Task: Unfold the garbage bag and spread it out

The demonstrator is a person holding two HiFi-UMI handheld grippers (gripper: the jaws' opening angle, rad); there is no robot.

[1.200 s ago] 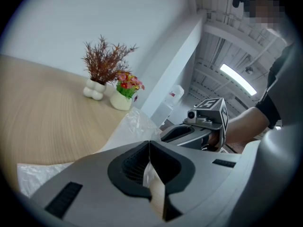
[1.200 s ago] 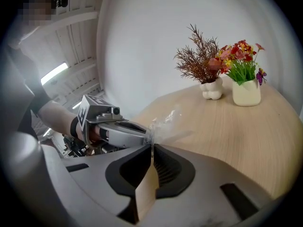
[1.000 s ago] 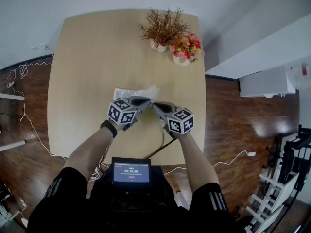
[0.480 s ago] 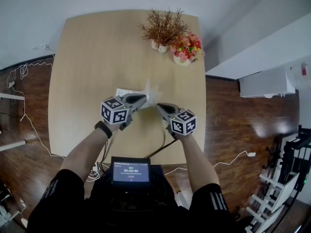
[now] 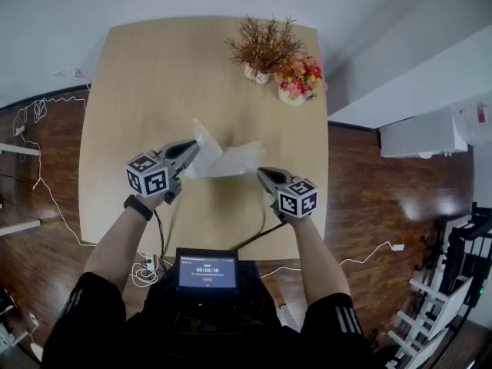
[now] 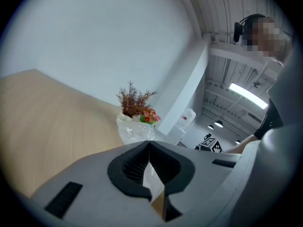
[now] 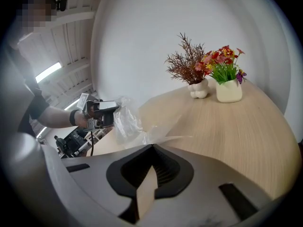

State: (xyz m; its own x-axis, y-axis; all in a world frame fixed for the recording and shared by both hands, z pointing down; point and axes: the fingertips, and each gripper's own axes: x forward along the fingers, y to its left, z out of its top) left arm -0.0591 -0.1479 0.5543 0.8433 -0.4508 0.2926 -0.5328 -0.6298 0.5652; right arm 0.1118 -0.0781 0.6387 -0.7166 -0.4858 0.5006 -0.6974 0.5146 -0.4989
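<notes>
The garbage bag point(image 5: 227, 158) hangs stretched between my two grippers above the desk point(image 5: 138, 91).

My left gripper point(image 5: 192, 146) has its jaws closed tight on one edge of the clear, crinkled film, and a sliver of plastic shows pinched between them. My right gripper point(image 5: 261, 173) has its jaws closed too, nipping the opposite edge at their very tip. The bag is lifted off the wood and spans the gap between both grippers, partly opened, with one corner poking up beside the left jaws. It sits near the front half of the desk. At the far edge stand a pot of dried twigs point(image 5: 261, 48) and a pot of bright flowers point(image 5: 300, 77), just beside each other and well apart from the bag.
</notes>
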